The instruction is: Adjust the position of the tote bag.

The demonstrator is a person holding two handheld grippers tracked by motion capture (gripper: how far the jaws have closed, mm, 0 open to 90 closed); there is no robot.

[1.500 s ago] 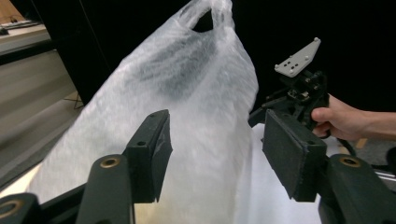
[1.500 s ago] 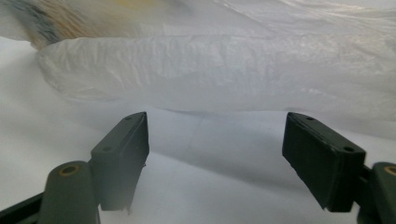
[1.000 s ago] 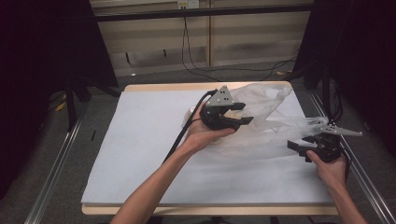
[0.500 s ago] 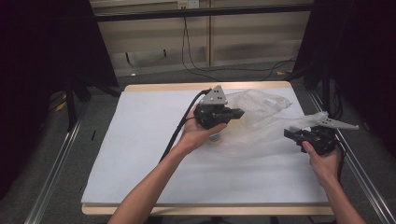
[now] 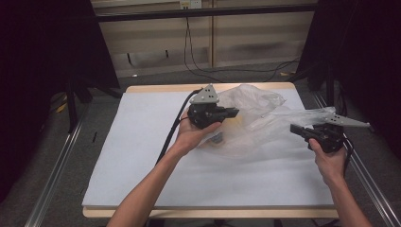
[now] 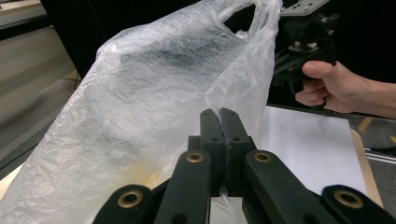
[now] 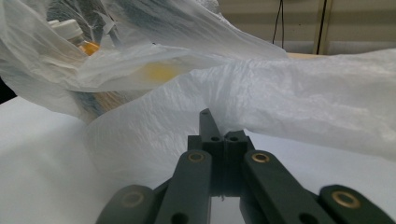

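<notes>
A translucent white plastic bag point(image 5: 255, 101) lies at the back right of the white mat, lifted and stretched between both grippers. My left gripper point(image 5: 231, 112) is at the bag's left side, shut on a fold of its film point(image 6: 233, 88). Off to the right, my right gripper point(image 5: 294, 128) has just been closing with bag film between its jaws and is now shut on a drawn-out strip point(image 7: 303, 102). Inside the bag is a bottle with a white cap point(image 7: 70, 29) and orange contents. In the left gripper view, the hand with the right gripper point(image 6: 303, 56) shows behind the bag.
The white mat point(image 5: 142, 156) covers a wooden table whose edge shows at the front and back. Metal rails point(image 5: 61, 161) run along both sides. Black cables point(image 5: 194, 52) hang against the panelled wall behind, and dark curtains flank the table.
Both grippers' jaws have closed on the bag. The left gripper shifted a little left, the right one rose, and the bag is now pulled up and taut between them.
</notes>
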